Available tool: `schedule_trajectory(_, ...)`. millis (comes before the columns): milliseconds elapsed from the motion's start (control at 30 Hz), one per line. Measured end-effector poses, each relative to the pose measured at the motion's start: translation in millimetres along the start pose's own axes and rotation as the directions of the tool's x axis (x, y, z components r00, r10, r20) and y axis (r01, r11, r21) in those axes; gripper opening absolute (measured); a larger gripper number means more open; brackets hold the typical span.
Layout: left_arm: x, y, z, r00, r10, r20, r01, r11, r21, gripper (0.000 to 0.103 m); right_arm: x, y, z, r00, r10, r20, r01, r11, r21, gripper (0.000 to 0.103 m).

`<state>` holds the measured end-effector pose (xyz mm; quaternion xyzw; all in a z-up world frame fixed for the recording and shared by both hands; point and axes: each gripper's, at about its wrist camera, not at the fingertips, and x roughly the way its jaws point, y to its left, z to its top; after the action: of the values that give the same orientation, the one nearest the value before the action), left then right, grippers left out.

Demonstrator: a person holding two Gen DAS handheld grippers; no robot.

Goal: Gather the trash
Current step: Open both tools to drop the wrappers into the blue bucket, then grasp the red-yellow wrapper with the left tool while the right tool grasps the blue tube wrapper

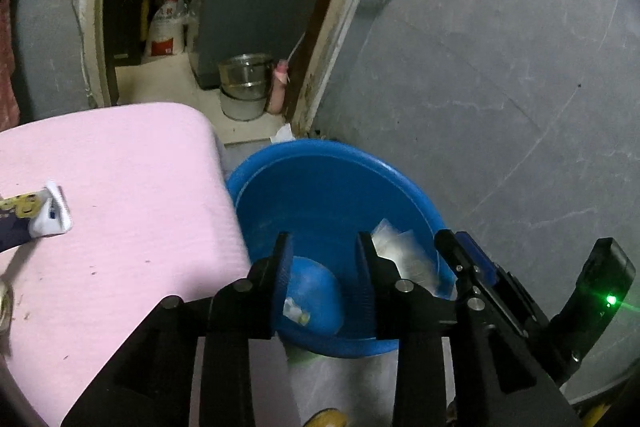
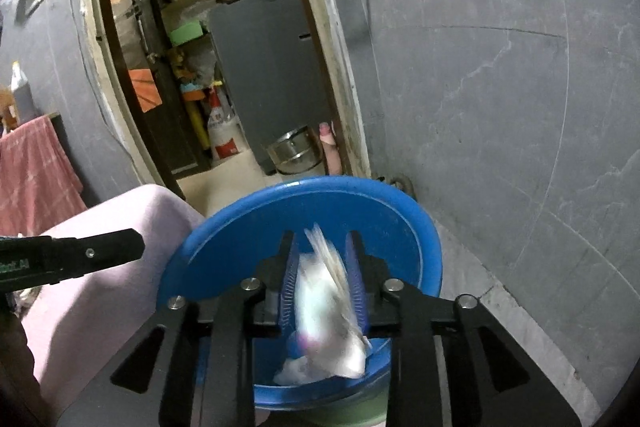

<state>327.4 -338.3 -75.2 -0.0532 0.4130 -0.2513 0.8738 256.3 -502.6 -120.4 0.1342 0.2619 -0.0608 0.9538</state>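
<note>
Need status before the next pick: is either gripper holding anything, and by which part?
Left gripper: nothing. Right gripper: blurred wrapper between its fingers over the basin; hold cannot be told.

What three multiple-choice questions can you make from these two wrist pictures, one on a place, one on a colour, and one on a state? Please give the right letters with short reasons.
1. Where does the torn wrapper lie?
A. on the pink tabletop
B. in the basin
C. on the floor

2. What colour is the plastic basin?
A. green
B. blue
C. red

3. How is the left gripper?
A. shut on a wrapper
B. shut on the basin rim
C. open, holding nothing

Answers:
1 A: the left wrist view shows it resting on the pink tabletop, apart from the basin.
2 B: both views show its wall and rim blue.
3 C: its fingers stand apart over the basin with nothing between them, while the right gripper has a blurred white plastic packet between its fingers.
</note>
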Motion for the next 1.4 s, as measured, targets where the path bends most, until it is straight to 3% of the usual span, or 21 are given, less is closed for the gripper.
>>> schedule_trajectory(167,-36.3,7.3,-3.6,0.993,-0.003,0.121,0.003,1.0,0.0,0.046,-17.7,11.4,8.2,0.998,0.005,0.063,-0.004,1.0,-0.01,0.026)
schedule_trajectory(267,-63.4,12.5,-8.6,0.981,0.008,0.195,-0.01,1.0,0.009,0.048,-39.9,22.5,13.2,0.991,0.015,0.13,-0.01,0.999,-0.035,0.041)
schedule_trajectory(300,-75.3,15.5,-10.9,0.974,0.016,0.227,-0.02,1.0,0.013,0.053,-51.3,27.4,14.2,0.987,0.02,0.161,-0.014,0.999,-0.042,0.047)
schedule_trajectory(433,-113.0,26.5,-16.3,0.946,0.041,0.322,-0.047,0.999,0.012,0.061,-81.7,45.0,16.7,0.972,0.037,0.233,-0.021,0.997,-0.072,0.052)
schedule_trajectory(467,-123.6,30.3,-18.0,0.939,0.055,0.341,-0.062,0.998,0.01,0.064,-90.8,50.7,17.2,0.966,0.042,0.254,-0.022,0.997,-0.08,0.057)
schedule_trajectory(533,-142.5,37.8,-21.5,0.923,0.078,0.377,-0.082,0.997,-0.005,0.079,-106.0,61.8,18.5,0.955,0.052,0.292,-0.028,0.996,-0.085,0.073)
schedule_trajectory(700,-194.6,59.2,-36.1,0.883,0.134,0.45,-0.136,0.99,-0.029,0.082,-140.1,90.8,18.4,0.933,0.101,0.346,-0.067,0.992,-0.109,0.088)
schedule_trajectory(800,-218.0,68.9,-44.9,0.86,0.168,0.481,-0.164,0.985,-0.049,0.099,-154.8,108.5,18.5,0.921,0.136,0.365,-0.101,0.988,-0.115,0.102)
schedule_trajectory(867,-238.6,78.9,-54.9,0.841,0.192,0.507,-0.179,0.981,-0.074,0.099,-160.4,119.4,20.3,0.914,0.157,0.375,-0.121,0.985,-0.12,0.103)
schedule_trajectory(1000,-264.9,97.8,-70.4,0.821,0.238,0.518,-0.21,0.971,-0.114,0.099,-174.9,148.4,15.8,0.902,0.207,0.38,-0.161,0.976,-0.15,0.103)
schedule_trajectory(1233,-297.8,148.4,-99.3,0.781,0.365,0.506,-0.305,0.931,-0.201,0.1,-179.9,197.3,5.6,0.887,0.298,0.352,-0.229,0.947,-0.224,0.103)
schedule_trajectory(1333,-302.8,169.7,-109.3,0.778,0.409,0.478,-0.34,0.913,-0.227,0.1,-174.2,215.2,2.0,0.886,0.332,0.323,-0.26,0.933,-0.247,0.103)
schedule_trajectory(1400,-304.4,185.2,-115.9,0.784,0.428,0.449,-0.35,0.903,-0.25,0.1,-169.4,226.9,-0.7,0.889,0.347,0.299,-0.273,0.926,-0.262,0.103)
